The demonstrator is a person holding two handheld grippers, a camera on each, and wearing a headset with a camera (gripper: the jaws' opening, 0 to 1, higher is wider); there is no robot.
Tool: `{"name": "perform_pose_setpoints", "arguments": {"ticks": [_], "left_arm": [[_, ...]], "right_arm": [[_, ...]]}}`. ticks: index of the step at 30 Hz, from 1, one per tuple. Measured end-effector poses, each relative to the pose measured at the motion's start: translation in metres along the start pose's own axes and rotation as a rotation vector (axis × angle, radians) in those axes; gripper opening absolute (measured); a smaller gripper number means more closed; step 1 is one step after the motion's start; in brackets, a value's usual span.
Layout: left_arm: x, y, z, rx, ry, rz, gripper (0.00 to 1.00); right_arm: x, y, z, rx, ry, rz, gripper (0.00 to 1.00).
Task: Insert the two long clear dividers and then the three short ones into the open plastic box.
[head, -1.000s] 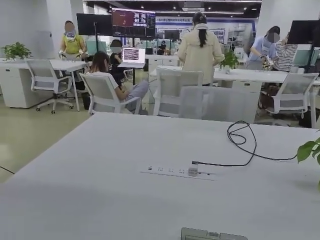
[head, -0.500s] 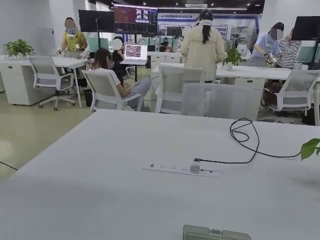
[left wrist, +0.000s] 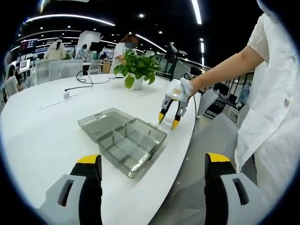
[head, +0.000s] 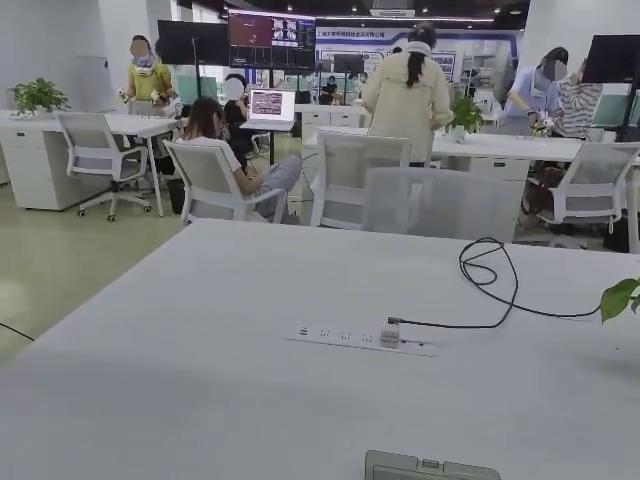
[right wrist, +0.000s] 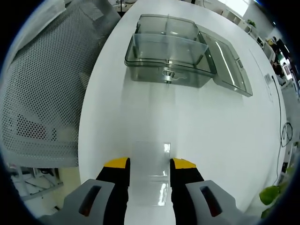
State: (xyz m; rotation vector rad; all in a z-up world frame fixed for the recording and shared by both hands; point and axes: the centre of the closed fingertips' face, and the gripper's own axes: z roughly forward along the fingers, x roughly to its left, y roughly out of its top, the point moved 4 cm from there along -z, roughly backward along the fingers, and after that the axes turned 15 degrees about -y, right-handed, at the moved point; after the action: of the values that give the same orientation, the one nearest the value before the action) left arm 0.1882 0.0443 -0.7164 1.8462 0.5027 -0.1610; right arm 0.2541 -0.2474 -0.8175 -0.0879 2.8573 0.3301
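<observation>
The open plastic box (left wrist: 133, 147) sits in the lower middle of the left gripper view, close to the near edge of the white desk (left wrist: 42, 136). Its lid (left wrist: 101, 123) lies flat against its upper-left side. From the left of that view, a power strip (left wrist: 63, 99) and a black cable (left wrist: 86, 79) lie in the upper left, and a potted plant (left wrist: 137, 70) stands at top centre. Just right of the box are the right tongs (left wrist: 169, 123), over the desk edge with yellow tips pointing down and apart. A person (left wrist: 272, 108) in a white shirt at the right holds them. The left tongs (left wrist: 153, 158) rise from the bottom of the frame, jaws wide apart with nothing between them.

In the right gripper view a mesh chair back (right wrist: 42, 93) stands at the left. The box (right wrist: 166, 58) lies at top centre with the lid (right wrist: 229, 63) flat to its right, and the cable (right wrist: 284, 126) curls at the far right. At the bottom the right tongs (right wrist: 150, 163) stand partly apart on either side of a clear divider (right wrist: 153, 152), which is well apart from the box. I cannot tell whether they press its edges.

In the head view the desk (head: 200, 380) spreads across the lower frame, with the power strip (head: 345, 337) at centre. The cable (head: 495, 290) lies right of it, and a green leaf (head: 620, 297) shows at the right edge. White chairs (head: 210, 185) and people (head: 405, 90) occupy the upper half.
</observation>
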Motion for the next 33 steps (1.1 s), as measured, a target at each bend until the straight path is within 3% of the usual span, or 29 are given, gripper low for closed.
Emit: {"name": "perform_pose_setpoints", "arguments": {"ticks": [19, 33], "left_arm": [[-0.002, -0.002, -0.003, -0.003, 0.005, 0.001, 0.91], [-0.003, 0.000, -0.003, -0.006, 0.004, 0.000, 0.91]], "right_arm": [[0.001, 0.001, -0.002, 0.010, -0.009, -0.001, 0.33], [-0.009, 0.017, -0.035, -0.052, -0.096, 0.054, 0.33]]}}
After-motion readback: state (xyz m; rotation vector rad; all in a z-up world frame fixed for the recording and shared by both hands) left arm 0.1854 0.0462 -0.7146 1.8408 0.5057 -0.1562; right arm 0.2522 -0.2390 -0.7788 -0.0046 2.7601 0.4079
